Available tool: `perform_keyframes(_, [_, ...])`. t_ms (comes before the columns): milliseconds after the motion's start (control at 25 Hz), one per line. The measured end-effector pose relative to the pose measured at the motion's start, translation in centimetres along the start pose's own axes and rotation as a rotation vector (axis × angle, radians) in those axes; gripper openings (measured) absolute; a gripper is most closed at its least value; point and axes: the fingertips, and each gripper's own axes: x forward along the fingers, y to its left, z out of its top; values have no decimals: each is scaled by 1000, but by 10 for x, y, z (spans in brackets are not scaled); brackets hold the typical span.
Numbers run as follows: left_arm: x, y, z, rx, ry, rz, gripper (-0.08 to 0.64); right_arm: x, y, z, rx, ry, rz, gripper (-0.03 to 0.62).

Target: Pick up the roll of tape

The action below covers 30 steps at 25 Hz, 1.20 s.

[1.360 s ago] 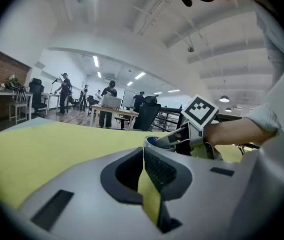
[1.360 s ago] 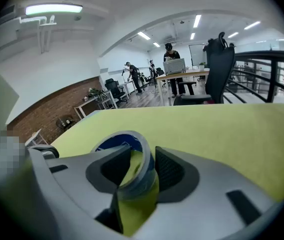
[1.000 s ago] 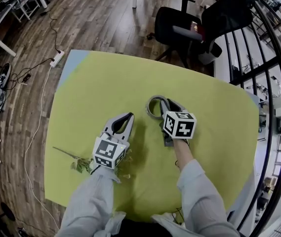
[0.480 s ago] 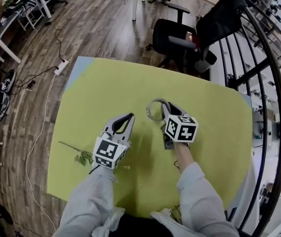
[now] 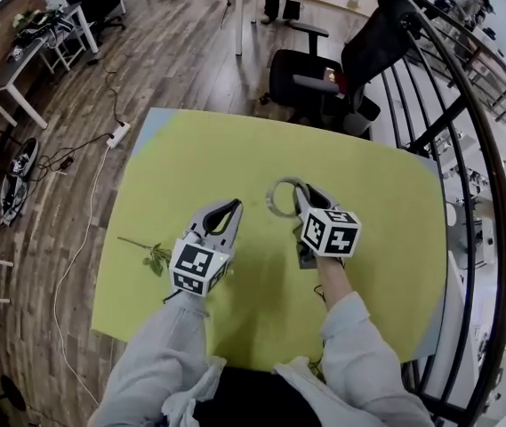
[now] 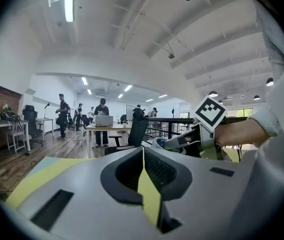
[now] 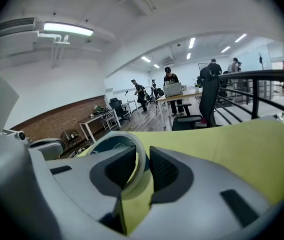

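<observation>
Yellow-green cloth [image 5: 235,154] covers the table [image 5: 143,121] below us, with wooden floor [image 5: 172,52] around it, a black office chair [image 5: 310,76] beyond its far edge and a dark railing [image 5: 466,149] along the right. Our right gripper [image 5: 302,194] is clenched on the roll of tape [image 5: 279,196]. In the right gripper view the ring's pale wall runs between the two ribbed pads, which press on it from either side, and the rest of the ring stands out to the left of the jaw tips. The roll is over the middle of the cloth; we cannot tell whether it is clear of the surface. Our left gripper [image 5: 224,212] hangs near it on the left, its jaws closed together on nothing, tips meeting. A leafy green sprig [image 5: 150,256] lies on the cloth near the left edge, apart from both grippers.
</observation>
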Motion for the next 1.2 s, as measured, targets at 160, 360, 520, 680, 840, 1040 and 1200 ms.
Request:
perform_keyframes(160, [-19, -16, 3, 11, 8, 5, 21, -28, 7, -6, 9, -22, 8, 95])
perform_keyframes(360, [-44, -36, 7, 32, 9, 23, 21, -62, 14, -13, 9, -44, 22, 95])
perform_keyframes(520, [-68, -52, 5, 26, 4, 39, 21, -91, 19, -25, 12, -61, 28, 95])
perform_keyframes(680, [-94, -66, -3, 10, 2, 71, 21, -123, 23, -40, -49, -77, 20, 92])
perform_keyframes(840, [-118, -85, -9, 19, 5, 91, 21, -155, 23, -59, -49, -86, 19, 92])
perform_keyframes(1040, [-151, -111, -24, 14, 17, 113, 21, -195, 17, -87, -65, -106, -14, 89])
perform_keyframes(1200, [-176, -139, -33, -4, 21, 118, 21, -236, 8, -108, -38, -138, -42, 89])
